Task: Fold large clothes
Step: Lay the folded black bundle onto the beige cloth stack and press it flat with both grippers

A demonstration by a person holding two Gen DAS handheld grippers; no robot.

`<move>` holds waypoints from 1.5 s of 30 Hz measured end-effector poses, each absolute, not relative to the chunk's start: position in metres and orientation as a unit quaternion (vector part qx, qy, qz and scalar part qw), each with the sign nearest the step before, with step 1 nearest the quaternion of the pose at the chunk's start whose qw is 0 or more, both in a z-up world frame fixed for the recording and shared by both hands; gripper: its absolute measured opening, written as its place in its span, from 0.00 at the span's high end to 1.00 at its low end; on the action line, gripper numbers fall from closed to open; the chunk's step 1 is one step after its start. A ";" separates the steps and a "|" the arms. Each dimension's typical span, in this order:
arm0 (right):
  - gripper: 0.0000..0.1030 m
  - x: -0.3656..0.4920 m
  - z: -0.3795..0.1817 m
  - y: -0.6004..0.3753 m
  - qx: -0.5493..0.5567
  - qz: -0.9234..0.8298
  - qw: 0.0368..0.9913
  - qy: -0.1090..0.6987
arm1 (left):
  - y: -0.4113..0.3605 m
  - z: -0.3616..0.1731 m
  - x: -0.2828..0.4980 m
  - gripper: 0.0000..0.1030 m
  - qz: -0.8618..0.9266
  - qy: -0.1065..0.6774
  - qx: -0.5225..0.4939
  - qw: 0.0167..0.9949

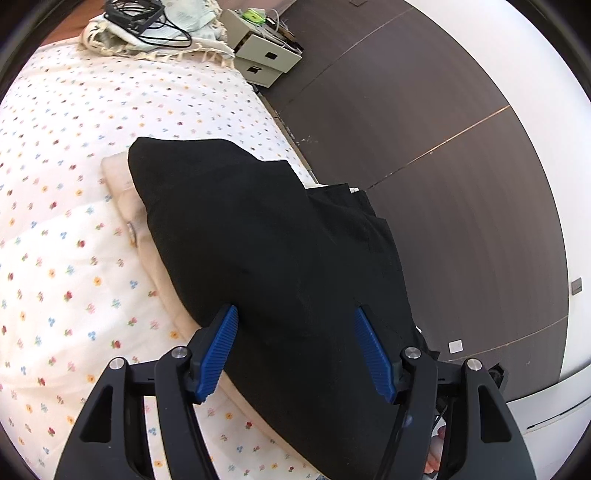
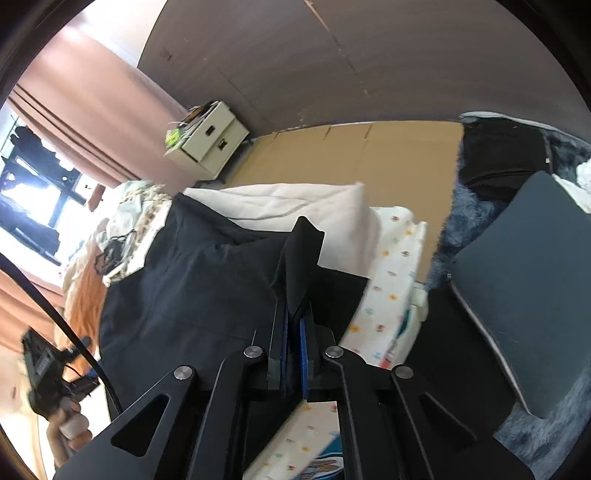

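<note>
A large black garment (image 1: 266,236) lies across the flower-print bed sheet (image 1: 66,155) and runs off its right edge. My left gripper (image 1: 295,332) hovers over the garment's near part, open, its blue pads (image 1: 221,343) wide apart with black cloth filling the gap and passing under them. In the right wrist view the same black garment (image 2: 184,288) spreads to the left. My right gripper (image 2: 293,317) is shut on a raised fold of it, which sticks up between the fingers as a peak (image 2: 304,240).
A beige cloth (image 1: 118,181) lies under the garment. At the head of the bed sit a fringed pile with black cables (image 1: 147,26) and a white drawer unit (image 1: 266,55). A white pillow (image 2: 288,206), a grey cushion (image 2: 524,288) and cardboard (image 2: 351,155) lie beyond the right gripper.
</note>
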State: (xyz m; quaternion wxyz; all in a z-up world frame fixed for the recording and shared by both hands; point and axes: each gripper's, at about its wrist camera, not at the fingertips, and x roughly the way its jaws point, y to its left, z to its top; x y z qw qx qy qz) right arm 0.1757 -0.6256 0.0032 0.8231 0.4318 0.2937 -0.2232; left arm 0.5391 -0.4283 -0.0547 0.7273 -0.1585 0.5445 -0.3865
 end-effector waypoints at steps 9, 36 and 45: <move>0.18 0.169 -0.020 -0.613 0.487 -0.183 0.805 0.286 | -0.418 -0.062 0.535 0.36 -0.378 0.549 -0.155 0.729; 0.75 0.202 -0.039 -0.629 0.478 -0.173 0.825 0.246 | -0.434 -0.098 0.564 0.41 -0.384 0.571 -0.195 0.699; 0.73 0.191 0.000 -0.611 0.440 -0.182 0.834 0.279 | -0.408 -0.075 0.547 0.41 -0.374 0.562 -0.181 0.715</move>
